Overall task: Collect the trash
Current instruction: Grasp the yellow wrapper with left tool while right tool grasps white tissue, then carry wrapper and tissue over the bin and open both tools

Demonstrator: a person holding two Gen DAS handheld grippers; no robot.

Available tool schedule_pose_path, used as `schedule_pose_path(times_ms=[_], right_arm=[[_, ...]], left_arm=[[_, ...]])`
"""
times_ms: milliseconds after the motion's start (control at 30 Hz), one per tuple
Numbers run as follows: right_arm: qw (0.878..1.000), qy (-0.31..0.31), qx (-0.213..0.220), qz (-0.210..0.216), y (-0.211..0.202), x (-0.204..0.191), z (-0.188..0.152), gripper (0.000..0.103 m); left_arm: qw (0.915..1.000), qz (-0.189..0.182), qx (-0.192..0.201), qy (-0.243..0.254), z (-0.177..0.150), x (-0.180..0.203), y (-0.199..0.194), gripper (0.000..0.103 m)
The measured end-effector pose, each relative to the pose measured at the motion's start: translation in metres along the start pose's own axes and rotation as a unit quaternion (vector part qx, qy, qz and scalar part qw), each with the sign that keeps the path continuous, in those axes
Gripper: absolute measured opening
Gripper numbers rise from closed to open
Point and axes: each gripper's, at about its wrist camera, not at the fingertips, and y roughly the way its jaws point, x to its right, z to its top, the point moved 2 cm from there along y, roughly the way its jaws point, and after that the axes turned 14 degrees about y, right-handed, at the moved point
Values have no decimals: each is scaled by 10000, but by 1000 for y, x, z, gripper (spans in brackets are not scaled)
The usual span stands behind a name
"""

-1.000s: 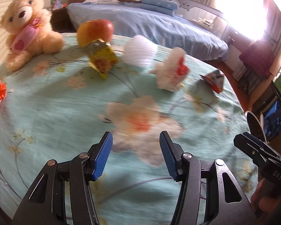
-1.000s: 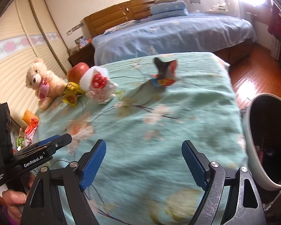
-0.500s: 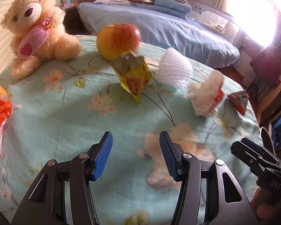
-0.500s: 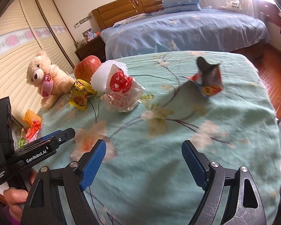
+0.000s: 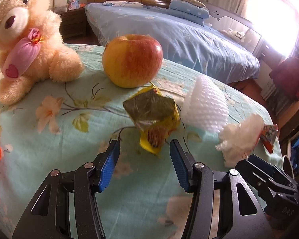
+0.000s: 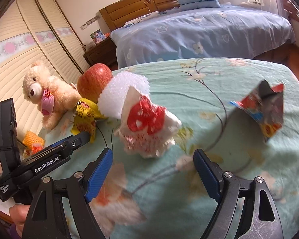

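Left gripper [image 5: 144,152] is hanging open and empty, with the yellow snack wrapper [image 5: 153,119] sitting right at its fingertips, just in front of the apple [image 5: 132,59]. Right gripper [image 6: 152,162] is gaping wide, facing the red-and-white wrapper [image 6: 147,123], right of the apple. Only its view is showing the red foil packet [image 6: 266,111] properly; I'm counting three wrappers, one foam net [image 5: 206,105], one teddy bear [image 5: 26,45].
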Motion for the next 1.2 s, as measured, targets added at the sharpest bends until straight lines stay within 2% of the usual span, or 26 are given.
schedule_pose_path(times_ms=[67, 133, 167, 200, 233, 267, 333, 433, 667, 900, 967, 1200], right_arm=[[10000, -3, 26, -3, 4, -1, 3, 84], [10000, 10, 10, -13, 7, -1, 5, 83], [10000, 11, 20, -16, 8, -1, 5, 81], [10000, -11, 71, -55, 8, 0, 5, 70], [9999, -17, 86, -58, 8, 0, 6, 54], [10000, -3, 84, -31, 7, 1, 6, 47], [9999, 10, 139, 1, 3, 2, 6, 35], [9998, -23, 211, -27, -5, 4, 3, 31], [9996, 72, 289, 26, -33, 18, -9, 31], [9991, 176, 385, -2, -62, 34, -23, 30], [9989, 213, 416, -5, -71, 39, -27, 25], [9983, 236, 518, -103, -95, 52, -39, 22]], left_arm=[[10000, -16, 9, -2, 2, 1, 4, 52], [10000, -19, 3, 30, 2, 3, 6, 38], [10000, -55, -39, 64, 1, 5, 7, 23], [9999, -107, -75, 101, 1, 7, 9, 12], [9998, -151, -99, 129, 2, 9, 9, 10], [9997, -191, -105, 142, 1, 10, 8, 7], [9996, -253, -46, 140, -1, 12, 1, 5], [9994, -299, 29, 166, -7, 17, -10, 5], [9990, -339, 153, 243, -21, 34, -34, 5], [9977, -558, 156, 348, -37, 60, -50, 5], [9970, -626, 146, 424, -41, 71, -53, 5], [9938, -884, 153, 654, -47, 107, -62, 5]])
